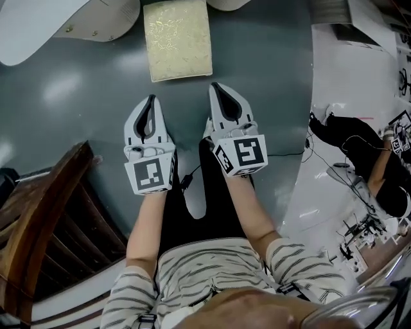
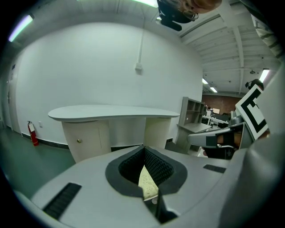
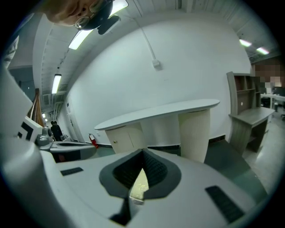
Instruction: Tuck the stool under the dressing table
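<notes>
Nearest, the left gripper (image 1: pixel 151 99) and the right gripper (image 1: pixel 215 85), side by side above the grey floor (image 1: pixel 270 77). Jaws of both pressed together at the tips, nothing caught in either; only a pale sliver of cushion showing through the gap behind the tips in both gripper views. Close on the left, a dark wooden chair (image 1: pixel 45 212); between the forearms, a thin dark cable (image 1: pixel 189 177). Just ahead of the jaws, the stool (image 1: pixel 176 38), square cream cushion up, standing out on the floor near the curved edge of the white dressing table (image 1: pixel 64 19) and, by the look of it, not yet under it. Farther off in the gripper views, a knee gap between the table's cupboard (image 2: pixel 87 140) and its rounded leg (image 2: pixel 156 131). Likely troubles from here, as a guess. Pushing high on the soft cushion with narrow shut tips: sliding off the fabric, or tipping the stool forward instead of moving it. Pushing harder on one side than the other: turning the stool askew and knocking it into the cupboard or the leg rather than into the gap. Stepping forward without care: snagging the cable, or catching an elbow on the chair. Cannot tell whether the seat sits low enough to pass beneath the tabletop, nor how the stool's legs meet the floor, so possibly a jam or a scrape there too.
</notes>
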`<state>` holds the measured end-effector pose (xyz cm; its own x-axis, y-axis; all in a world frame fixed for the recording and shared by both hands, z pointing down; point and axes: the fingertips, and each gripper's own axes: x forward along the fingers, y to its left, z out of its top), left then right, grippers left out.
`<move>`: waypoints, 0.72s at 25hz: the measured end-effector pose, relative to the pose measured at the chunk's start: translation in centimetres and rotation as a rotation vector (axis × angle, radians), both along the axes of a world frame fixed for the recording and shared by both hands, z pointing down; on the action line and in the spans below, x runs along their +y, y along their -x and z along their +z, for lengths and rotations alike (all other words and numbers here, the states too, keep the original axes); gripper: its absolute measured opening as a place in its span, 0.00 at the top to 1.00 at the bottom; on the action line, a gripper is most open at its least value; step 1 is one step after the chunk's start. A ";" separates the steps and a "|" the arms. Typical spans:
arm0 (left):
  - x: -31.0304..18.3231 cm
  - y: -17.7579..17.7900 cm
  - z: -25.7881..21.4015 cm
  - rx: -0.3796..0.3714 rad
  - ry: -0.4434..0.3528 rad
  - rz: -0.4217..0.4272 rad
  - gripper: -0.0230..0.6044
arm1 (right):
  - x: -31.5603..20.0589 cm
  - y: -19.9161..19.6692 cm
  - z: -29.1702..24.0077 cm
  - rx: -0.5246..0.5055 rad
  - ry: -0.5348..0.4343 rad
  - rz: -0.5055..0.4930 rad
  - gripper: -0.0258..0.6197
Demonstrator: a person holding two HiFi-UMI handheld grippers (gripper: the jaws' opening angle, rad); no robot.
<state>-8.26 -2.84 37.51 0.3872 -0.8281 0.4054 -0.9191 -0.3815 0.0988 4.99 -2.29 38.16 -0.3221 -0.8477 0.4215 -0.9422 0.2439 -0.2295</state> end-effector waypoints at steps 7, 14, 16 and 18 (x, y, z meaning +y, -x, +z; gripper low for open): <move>0.5 -0.3 5.3 -0.023 0.056 -0.004 0.95 | 1.1 -1.5 5.3 0.030 0.085 0.018 0.96; 0.9 -0.7 10.7 -0.044 0.107 0.012 0.95 | 1.4 -1.5 10.1 0.035 0.122 0.015 0.96; 0.8 -0.6 12.0 -0.038 0.127 0.015 0.95 | 1.1 -1.4 11.4 0.044 0.129 0.014 0.96; 0.7 -0.4 13.5 -0.048 0.139 0.019 0.95 | 0.8 -1.5 12.7 0.053 0.135 0.015 0.96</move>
<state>-7.89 -2.10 51.05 0.3795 -0.7556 0.5339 -0.9169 -0.3842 0.1081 6.44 -1.51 50.84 -0.2836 -0.7870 0.5480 -0.9574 0.1998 -0.2086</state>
